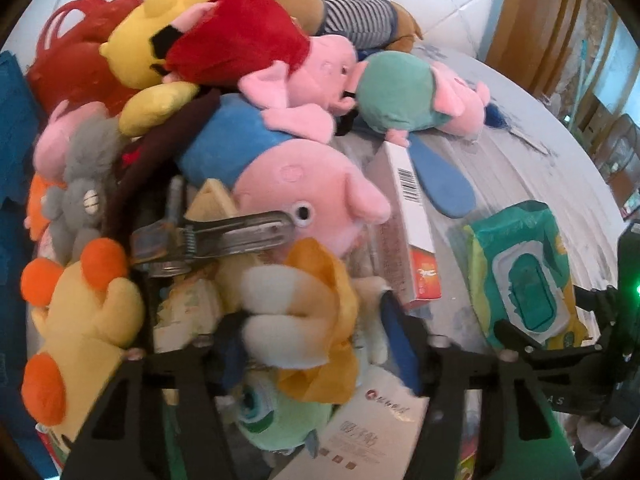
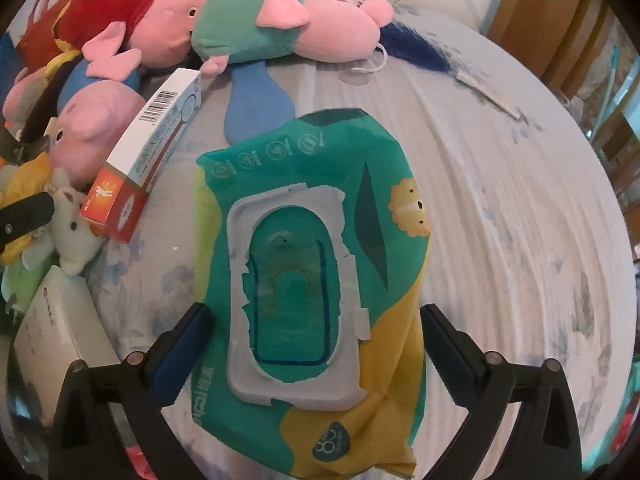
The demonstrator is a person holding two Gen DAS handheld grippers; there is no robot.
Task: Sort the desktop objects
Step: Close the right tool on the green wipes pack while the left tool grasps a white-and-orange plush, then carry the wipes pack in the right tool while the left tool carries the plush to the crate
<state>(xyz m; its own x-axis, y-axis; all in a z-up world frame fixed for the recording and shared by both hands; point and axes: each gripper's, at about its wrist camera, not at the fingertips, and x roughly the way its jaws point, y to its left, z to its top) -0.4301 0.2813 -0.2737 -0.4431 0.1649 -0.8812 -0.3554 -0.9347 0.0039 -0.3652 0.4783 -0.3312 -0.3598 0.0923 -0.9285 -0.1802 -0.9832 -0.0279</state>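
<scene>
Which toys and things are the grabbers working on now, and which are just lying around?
Being handled: yellow and white plush toy, gripped by the left gripper; wipes pack, between the open right gripper.
Just lying about for now: pink pig plush, metal clip, barcoded box.

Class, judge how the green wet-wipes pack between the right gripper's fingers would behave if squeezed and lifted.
The wipes pack looks soft: its film is wrinkled, so it would probably sag or buckle rather than stay flat. The glossy wrapper may slip against the fingers. It lies flat, so rolling seems unlikely.
</scene>
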